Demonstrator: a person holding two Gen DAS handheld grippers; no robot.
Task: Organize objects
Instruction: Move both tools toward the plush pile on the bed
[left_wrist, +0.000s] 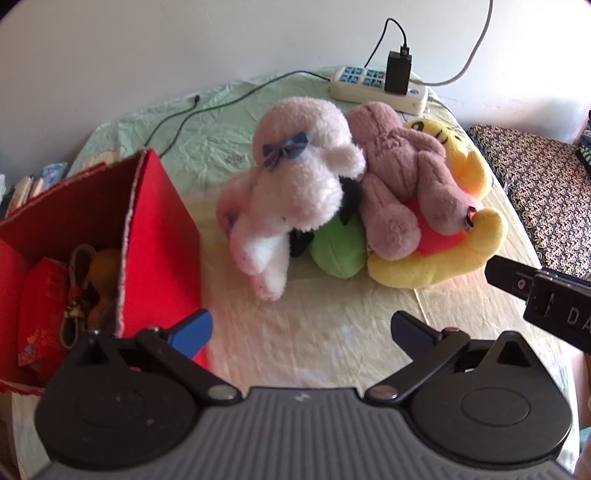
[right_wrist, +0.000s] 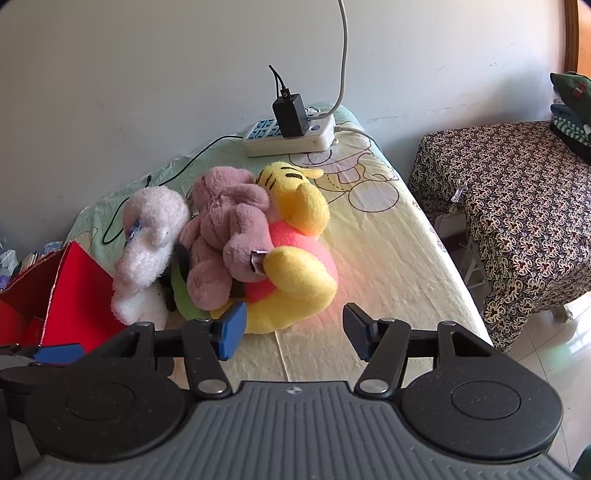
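A heap of plush toys lies on the bed: a pale pink dog with a blue bow (left_wrist: 299, 192) (right_wrist: 151, 236), a mauve bear (left_wrist: 402, 184) (right_wrist: 225, 229), a yellow bear in a red shirt (left_wrist: 443, 258) (right_wrist: 299, 266) and a green toy (left_wrist: 338, 247) underneath. A red cardboard box (left_wrist: 155, 236) (right_wrist: 74, 295) stands left of them, with a red packet and a keyring inside. My left gripper (left_wrist: 301, 328) hovers open in front of the heap, nothing between its fingers. My right gripper (right_wrist: 291, 332) is open just short of the yellow bear, holding nothing.
A white power strip (left_wrist: 376, 86) (right_wrist: 291, 136) with a black charger and cables sits at the bed's far edge by the wall. A patterned cloth-covered table (right_wrist: 517, 221) stands right of the bed. Books lie left of the box.
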